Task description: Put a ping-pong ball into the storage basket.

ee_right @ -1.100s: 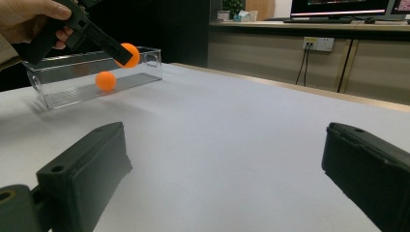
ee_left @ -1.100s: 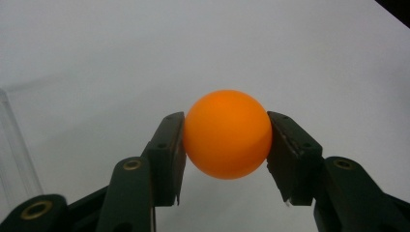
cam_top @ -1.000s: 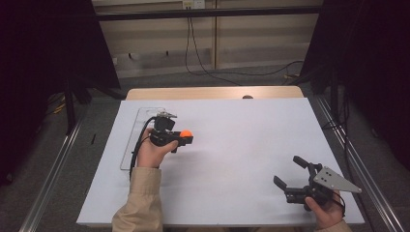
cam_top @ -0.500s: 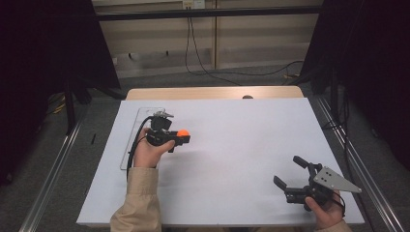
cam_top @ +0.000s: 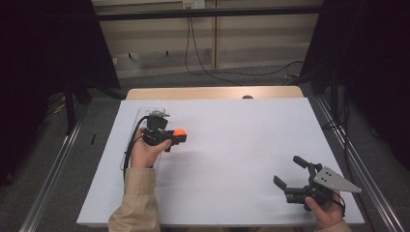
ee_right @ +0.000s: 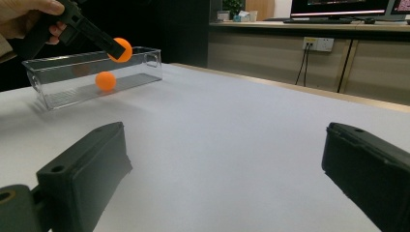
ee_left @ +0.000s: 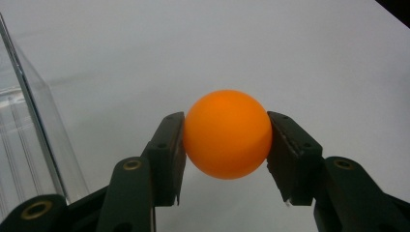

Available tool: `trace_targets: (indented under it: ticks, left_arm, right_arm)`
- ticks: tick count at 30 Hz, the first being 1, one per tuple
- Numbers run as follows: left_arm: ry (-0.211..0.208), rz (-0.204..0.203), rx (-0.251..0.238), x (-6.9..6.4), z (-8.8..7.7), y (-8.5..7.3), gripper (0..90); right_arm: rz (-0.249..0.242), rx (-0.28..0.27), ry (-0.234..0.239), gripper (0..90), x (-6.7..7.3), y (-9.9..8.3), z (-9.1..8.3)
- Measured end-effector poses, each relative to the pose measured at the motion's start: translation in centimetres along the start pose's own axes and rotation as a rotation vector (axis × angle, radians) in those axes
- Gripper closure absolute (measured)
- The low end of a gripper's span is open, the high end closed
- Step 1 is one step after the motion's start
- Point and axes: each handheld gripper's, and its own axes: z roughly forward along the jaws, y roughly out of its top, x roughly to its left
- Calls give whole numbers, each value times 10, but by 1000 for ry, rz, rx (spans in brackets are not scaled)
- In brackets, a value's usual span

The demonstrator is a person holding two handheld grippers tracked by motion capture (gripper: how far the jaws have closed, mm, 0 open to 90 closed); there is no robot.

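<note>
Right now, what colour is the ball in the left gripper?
Orange ball, clearest in the left gripper view.

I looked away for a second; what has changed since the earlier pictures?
The left gripper, shut on the orange ball, has drifted slightly toward the clear box. The right gripper stays open and in place; a second ball lies in the box.

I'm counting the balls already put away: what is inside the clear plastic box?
One orange ball lies inside the clear box. The left gripper holds a second ball above it; the hand covers the box's far-left end.
</note>
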Motion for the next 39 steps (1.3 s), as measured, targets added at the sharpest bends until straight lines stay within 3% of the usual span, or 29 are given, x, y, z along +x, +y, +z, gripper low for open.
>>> trace_targets:
  ticks: [39]
  left_arm:
    - [42, -17, -15, 12, -14, -3, 509]
  right_arm:
    - [-4, 2, 0, 18, 0, 0, 0]
